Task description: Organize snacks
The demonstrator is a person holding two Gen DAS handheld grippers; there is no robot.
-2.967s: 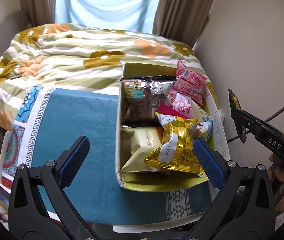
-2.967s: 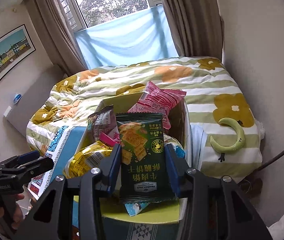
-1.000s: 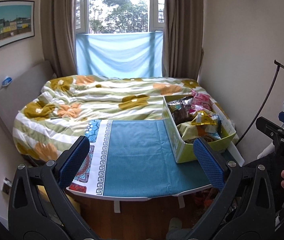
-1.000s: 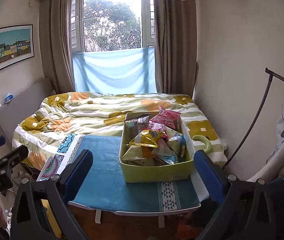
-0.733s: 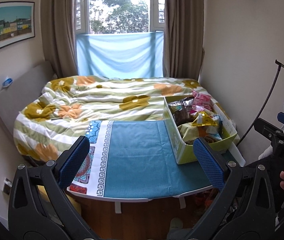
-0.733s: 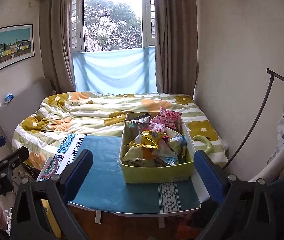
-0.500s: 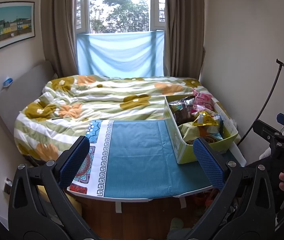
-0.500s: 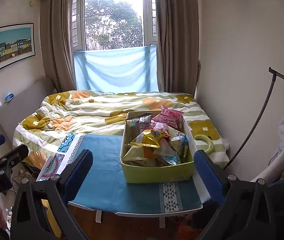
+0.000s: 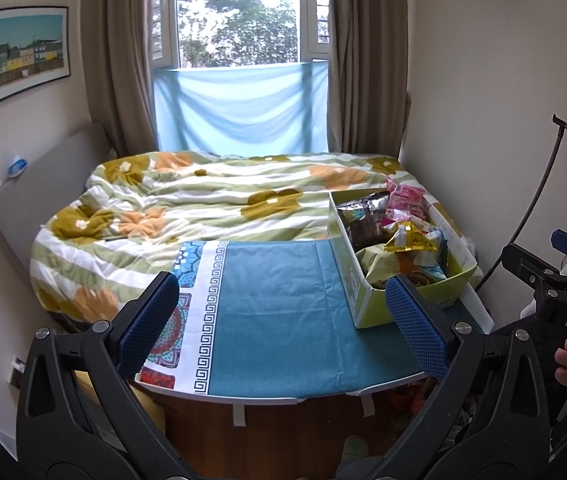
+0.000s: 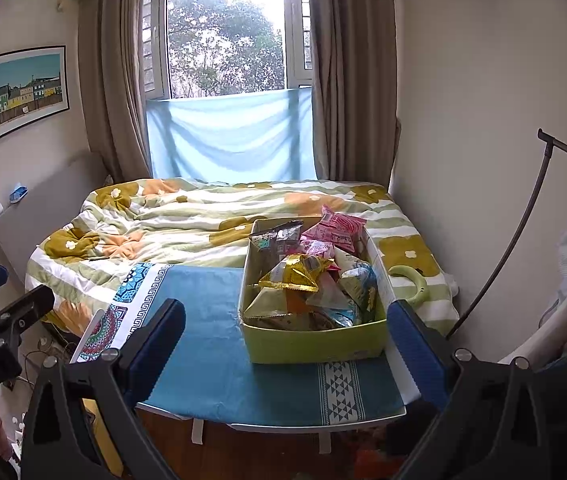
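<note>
a: where did things stand with the snacks?

b: all the packets i could see sat in the green box, which rested on the counter at about 1 o'clock in the right wrist view and 2 o'clock in the left. a gold packet lay on top of the heap, a pink packet stood up at the far end, and a dark foil packet leaned beside it.

a: and the tongs?

b: the left tongs were released, blue pads spread wide with nothing between them. the right tongs were the same, spread and empty. both hung well back from the counter. the blue cloth to the left of the box was bare, so i judged the sorting was done or nearly so.

a: what could have gone wrong from there?

b: mostly the pile. the packets were heaped above the rim, and the pink one poked over the far wall. a nudge to the box, or a careless reach back in, could have tipped a packet out onto the bed behind. the box also sat close to the counter's right edge at 3 o'clock, so a shove that way might have slid it toward the drop.

a: anything else?

b: the packets looked light and slippery, so clenching the tongs on one could have dragged its neighbours along.
</note>
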